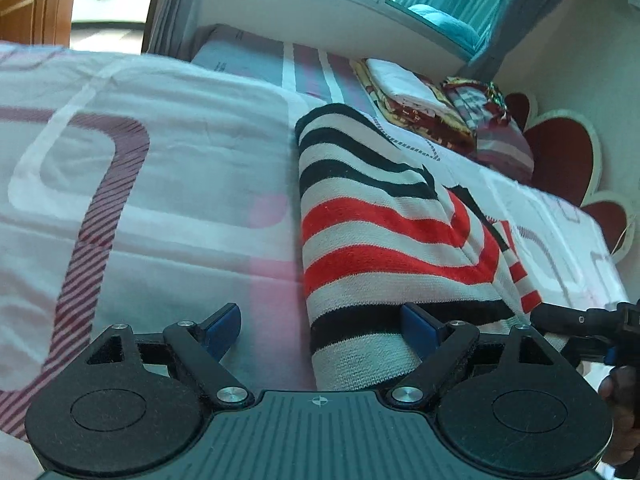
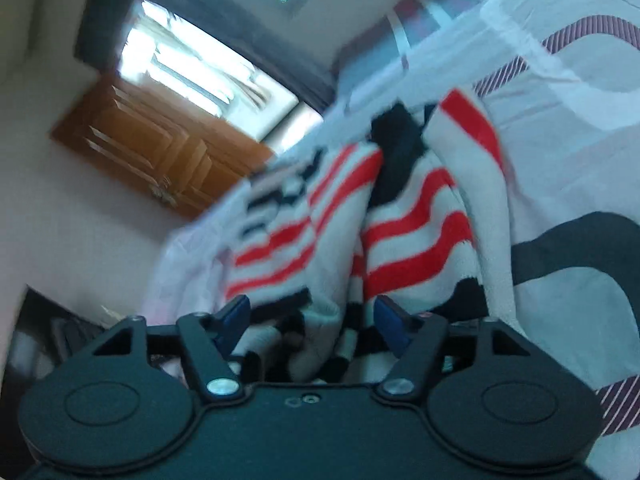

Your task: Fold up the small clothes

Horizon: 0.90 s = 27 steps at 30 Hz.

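A knitted garment (image 1: 384, 232) striped white, red and black lies lengthwise on the bed, its sides folded inward. My left gripper (image 1: 322, 330) stands open at the garment's near left corner. Its left pad (image 1: 224, 328) is over bare sheet and its right pad (image 1: 420, 332) is over the cloth. My right gripper (image 1: 552, 316) enters from the right edge at the garment's near right side. In the blurred right wrist view, that gripper (image 2: 314, 318) has its jaws apart around rumpled folds of the garment (image 2: 416, 240). The pads do not press on the cloth.
The bed sheet (image 1: 160, 160) is white with pink and maroon patterns. A stack of folded cloths (image 1: 404, 84) and a colourful bundle (image 1: 496, 120) sit at the far end by a red heart-shaped headboard (image 1: 560, 152). A wooden door (image 2: 160, 152) stands beyond the bed. A hand (image 1: 616, 392) shows at the right.
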{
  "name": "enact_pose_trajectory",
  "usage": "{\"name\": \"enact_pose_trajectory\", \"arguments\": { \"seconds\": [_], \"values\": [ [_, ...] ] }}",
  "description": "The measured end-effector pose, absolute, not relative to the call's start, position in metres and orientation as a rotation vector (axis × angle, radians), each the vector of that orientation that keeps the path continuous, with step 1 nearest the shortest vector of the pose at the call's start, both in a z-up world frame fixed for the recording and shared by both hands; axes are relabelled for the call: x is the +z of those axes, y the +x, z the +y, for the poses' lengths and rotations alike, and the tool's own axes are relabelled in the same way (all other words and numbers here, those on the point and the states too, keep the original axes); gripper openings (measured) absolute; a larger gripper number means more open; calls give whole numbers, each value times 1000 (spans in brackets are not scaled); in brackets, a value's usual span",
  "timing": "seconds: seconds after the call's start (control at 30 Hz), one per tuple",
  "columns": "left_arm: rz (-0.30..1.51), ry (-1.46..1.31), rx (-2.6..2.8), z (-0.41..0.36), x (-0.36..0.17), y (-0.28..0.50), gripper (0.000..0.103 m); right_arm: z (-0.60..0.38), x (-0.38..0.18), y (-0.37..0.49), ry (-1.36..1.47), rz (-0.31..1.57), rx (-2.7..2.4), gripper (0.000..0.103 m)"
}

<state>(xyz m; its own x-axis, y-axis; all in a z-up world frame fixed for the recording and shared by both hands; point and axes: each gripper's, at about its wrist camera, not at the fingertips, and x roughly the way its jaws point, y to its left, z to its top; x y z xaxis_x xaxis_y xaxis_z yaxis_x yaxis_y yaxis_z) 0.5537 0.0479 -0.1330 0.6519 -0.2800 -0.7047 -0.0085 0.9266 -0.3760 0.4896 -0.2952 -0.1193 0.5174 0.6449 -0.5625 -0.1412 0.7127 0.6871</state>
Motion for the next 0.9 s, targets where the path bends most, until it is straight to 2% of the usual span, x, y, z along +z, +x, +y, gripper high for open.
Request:
{"name": "enact_pose_trajectory", "arguments": {
  "seconds": [0.17,0.27,0.3,0.33,0.4,0.57,0.7,0.8,0.87,0.9],
  "values": [
    [847,-405,-165,51,-140,553,86,-299,-127,495,728,934,542,59],
    [837,-397,-159,50,-139,551,86,-278,-125,504,705,944,630,50],
    [836,-393,-157,49,-138,551,86,-269,-126,508,657,952,622,44],
    [832,-379,-153,48,-136,551,86,-259,-127,512,590,955,598,31],
    [796,-337,-147,46,-128,550,86,-246,-122,507,448,912,587,27],
    [748,-346,-171,42,-112,564,86,-233,-78,477,143,718,584,25],
    [823,-227,-222,9,-120,580,86,-251,-65,462,44,642,536,24],
    [841,-249,-242,-2,-128,586,87,-274,-113,483,164,805,458,25],
    [834,-232,-242,-2,-126,587,87,-292,-125,488,335,812,463,27],
    [834,-231,-250,-1,-126,587,87,-296,-125,488,382,805,465,33]
  ]
}}
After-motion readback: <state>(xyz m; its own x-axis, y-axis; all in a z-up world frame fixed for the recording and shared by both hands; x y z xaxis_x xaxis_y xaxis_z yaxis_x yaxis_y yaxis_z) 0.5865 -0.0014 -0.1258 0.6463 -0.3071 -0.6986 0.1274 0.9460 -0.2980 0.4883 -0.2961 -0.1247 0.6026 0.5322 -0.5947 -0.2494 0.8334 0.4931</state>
